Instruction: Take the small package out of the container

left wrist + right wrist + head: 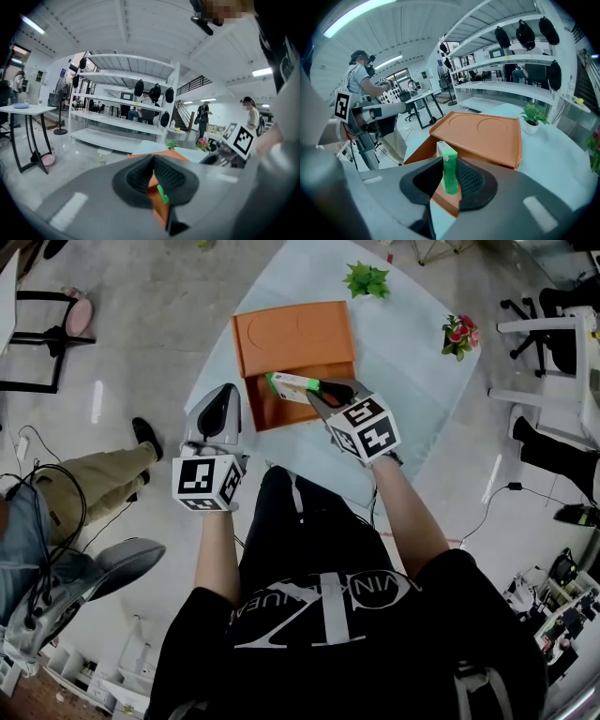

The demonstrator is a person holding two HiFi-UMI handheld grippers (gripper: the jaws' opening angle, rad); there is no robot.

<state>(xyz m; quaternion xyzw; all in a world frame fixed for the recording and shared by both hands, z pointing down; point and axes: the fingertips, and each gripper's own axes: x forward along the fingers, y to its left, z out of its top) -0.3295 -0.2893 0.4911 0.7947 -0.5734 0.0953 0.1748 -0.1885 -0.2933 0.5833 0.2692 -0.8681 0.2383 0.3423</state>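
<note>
The right gripper (448,174) has its jaws closed on the small package (449,159), a green and white carton standing upright between the ribbed pads; the grip sits on its lower part and the top stands clear above the jaw tips. In the head view the carton (292,385) lies just over the open front half of the orange container (281,414), near that half's back edge, apparently lifted off the floor of the box. Judgement: a light, thin-walled cardboard pack, stiff along its edges but easily dented on the broad faces. The printed surface looks smooth, so a slip is possible. The best hold is across the two narrow sides near mid-height, with moderate pressure only. The container's lid (487,136) is folded back behind the package, flat, with two round impressions. The left gripper (152,161) hangs left of the container, off the tabletop (403,381) edge. Its jaws meet at the tips with nothing between them, and orange shows through the slit below. A potted plant (367,280) stands behind the container.
</note>
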